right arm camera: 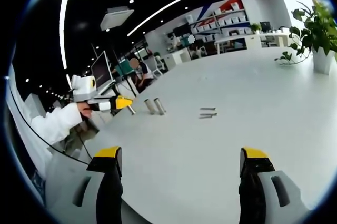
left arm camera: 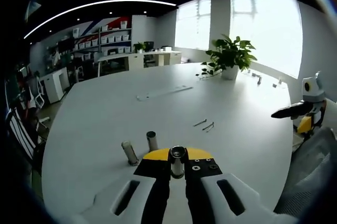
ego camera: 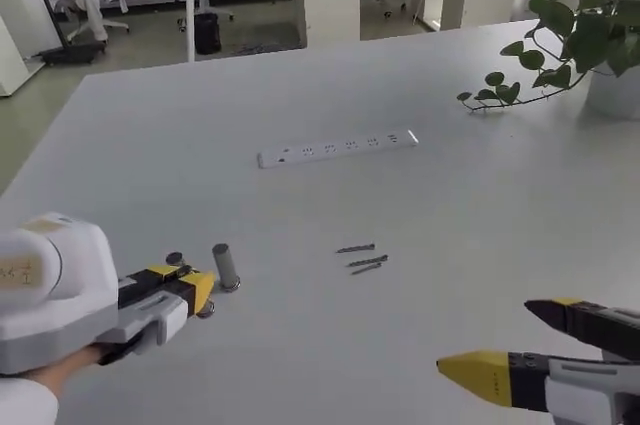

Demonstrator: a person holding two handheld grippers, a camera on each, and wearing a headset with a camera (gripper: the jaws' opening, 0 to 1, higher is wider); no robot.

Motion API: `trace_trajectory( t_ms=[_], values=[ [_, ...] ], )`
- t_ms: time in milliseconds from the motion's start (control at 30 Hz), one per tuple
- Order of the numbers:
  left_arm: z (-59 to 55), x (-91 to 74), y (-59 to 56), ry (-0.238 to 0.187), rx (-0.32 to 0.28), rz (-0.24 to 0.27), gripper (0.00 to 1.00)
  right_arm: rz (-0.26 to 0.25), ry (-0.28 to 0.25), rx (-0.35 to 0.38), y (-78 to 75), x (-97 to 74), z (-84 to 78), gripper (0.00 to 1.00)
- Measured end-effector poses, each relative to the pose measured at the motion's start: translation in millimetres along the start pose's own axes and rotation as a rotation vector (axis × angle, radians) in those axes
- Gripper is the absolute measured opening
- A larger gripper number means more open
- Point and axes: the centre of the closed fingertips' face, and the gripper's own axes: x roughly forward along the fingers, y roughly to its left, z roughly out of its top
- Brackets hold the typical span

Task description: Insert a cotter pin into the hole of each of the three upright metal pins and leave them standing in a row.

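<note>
My left gripper is shut on one upright metal pin, low over the table. Just beyond it to the left stand two more metal pins. In the head view the left gripper is at the lower left, with a standing pin beside its yellow tips. Three cotter pins lie loose on the white table, right of the pins. My right gripper hovers open at the lower right, well short of the cotter pins, with nothing between its fingers.
A white power strip lies across the middle of the table. A potted plant stands at the far right corner, its vine trailing onto the table. Office desks and chairs stand beyond the table's far edge.
</note>
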Motion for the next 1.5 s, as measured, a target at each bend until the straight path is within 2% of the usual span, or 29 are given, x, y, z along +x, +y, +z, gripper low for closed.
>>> trace_trajectory(
  t_ms=[233, 300, 333, 400, 600, 700, 833, 1000, 1067, 1167, 1267, 1367, 1433, 1500],
  values=[
    [-5.2, -2.3, -14.4, 0.008, 0.006, -0.009, 0.07, 0.005, -0.003, -0.004, 1.5, -2.9, -1.7, 0.91],
    [-9.1, -2.6, -23.2, 0.015, 0.016, -0.022, 0.07, 0.008, -0.002, -0.008, 2.8, -2.9, -2.4, 0.91],
    [-9.6, -2.5, -24.2, 0.015, 0.015, -0.022, 0.07, 0.008, -0.003, -0.008, 2.9, -2.9, -2.3, 0.91],
    [-13.9, -1.0, -34.4, 0.014, 0.000, -0.039, 0.07, 0.013, -0.002, -0.011, 4.7, -2.8, -3.1, 0.90],
    [-28.3, 8.8, -59.0, 0.038, 0.004, -0.095, 0.07, 0.019, 0.004, -0.020, 7.3, -3.0, -4.0, 0.90],
    [-29.1, 13.7, -67.1, 0.029, -0.045, -0.093, 0.07, 0.016, 0.009, -0.021, 5.9, -2.2, -5.9, 0.90],
    [-30.8, 20.7, -78.3, 0.027, -0.035, -0.100, 0.07, 0.017, 0.015, -0.016, 5.3, -1.2, -10.2, 0.90],
    [-36.6, 25.8, -80.3, 0.037, -0.049, -0.088, 0.07, 0.017, 0.003, -0.010, 4.0, -2.6, -9.7, 0.90],
    [-41.1, 26.9, -81.0, 0.046, -0.036, -0.090, 0.07, 0.017, 0.000, -0.009, 3.3, -3.3, -9.3, 0.90],
    [-51.5, 25.4, -82.7, 0.082, 0.015, -0.091, 0.07, 0.014, -0.001, -0.008, 2.6, -4.2, -9.2, 0.90],
    [-59.5, 24.3, -84.2, 0.094, 0.010, -0.091, 0.07, 0.015, -0.005, -0.003, 2.2, -5.0, -9.3, 0.89],
    [-65.2, 24.3, -83.1, 0.100, 0.007, -0.084, 0.07, 0.012, -0.002, -0.001, 1.3, -5.4, -10.7, 0.89],
    [-67.0, 24.4, -81.1, 0.092, 0.026, -0.077, 0.07, 0.012, 0.000, 0.000, 1.3, -5.6, -11.3, 0.89],
    [-68.3, 24.9, -77.5, 0.098, 0.013, -0.061, 0.07, 0.011, 0.000, 0.000, 1.2, -5.7, -11.5, 0.89]
  ],
)
